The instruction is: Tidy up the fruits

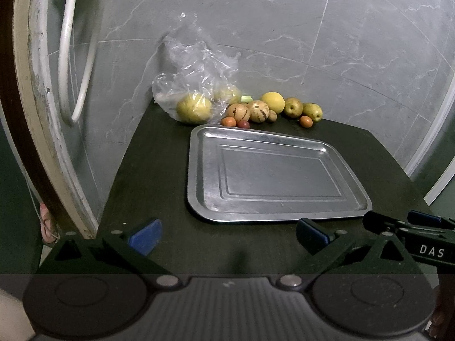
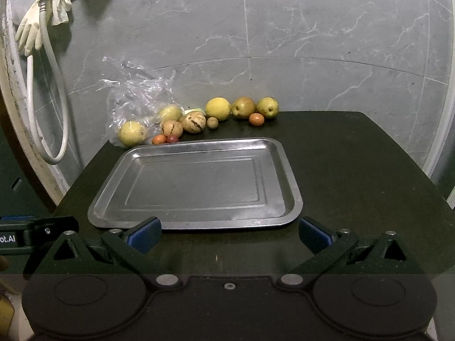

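Start of sorting: metal tray (image 2: 287, 170) sat bare, fruits (image 2: 217, 108) behind. Left hand-held gripper (image 1: 227, 234), right hand-held gripper (image 2: 229, 234) gaped wide, empty. Next, probably reach over tray for fruit.

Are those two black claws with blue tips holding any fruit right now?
No. The left gripper and right gripper are both open and empty, short of the bare rectangular metal tray.

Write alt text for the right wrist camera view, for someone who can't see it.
An empty metal tray lies on a dark table, with the open right gripper in front of it. Behind the tray, loose fruits line a grey marbled wall, beside a clear plastic bag holding more.
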The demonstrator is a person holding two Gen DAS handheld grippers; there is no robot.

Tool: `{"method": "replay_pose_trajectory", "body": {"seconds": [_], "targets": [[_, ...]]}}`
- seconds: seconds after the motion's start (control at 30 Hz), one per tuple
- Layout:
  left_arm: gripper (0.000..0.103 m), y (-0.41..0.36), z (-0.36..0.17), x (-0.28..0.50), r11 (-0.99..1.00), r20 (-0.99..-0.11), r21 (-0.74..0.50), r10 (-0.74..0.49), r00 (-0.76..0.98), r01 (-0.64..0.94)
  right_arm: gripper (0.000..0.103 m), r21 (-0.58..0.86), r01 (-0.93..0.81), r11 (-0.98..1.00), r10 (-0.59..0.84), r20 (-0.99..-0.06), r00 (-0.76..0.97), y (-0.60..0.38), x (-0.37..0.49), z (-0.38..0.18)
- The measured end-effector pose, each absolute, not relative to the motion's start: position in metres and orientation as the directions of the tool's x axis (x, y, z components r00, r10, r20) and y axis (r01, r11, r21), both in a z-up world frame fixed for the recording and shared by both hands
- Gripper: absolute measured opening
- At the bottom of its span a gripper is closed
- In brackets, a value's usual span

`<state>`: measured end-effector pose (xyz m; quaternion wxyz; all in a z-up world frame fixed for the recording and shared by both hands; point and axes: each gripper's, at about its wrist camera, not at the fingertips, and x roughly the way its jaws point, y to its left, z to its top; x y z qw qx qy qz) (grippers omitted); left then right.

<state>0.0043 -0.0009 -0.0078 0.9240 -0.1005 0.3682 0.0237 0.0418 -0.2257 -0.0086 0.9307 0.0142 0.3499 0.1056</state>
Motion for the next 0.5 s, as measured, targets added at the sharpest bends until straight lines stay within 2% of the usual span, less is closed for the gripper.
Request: {"method": "replay_pose_trajectory", "body": {"seconds": [0.5], "targets": [[0.102, 0.0006, -0.0071, 0.0012, 0.976, -0.688, -0.177, -0.030, 0.725, -0.127, 0.102, 0.102, -0.177, 0.979, 0.201, -0.645, 0.738, -0.2284, 0.0405, -0.0079]]}}
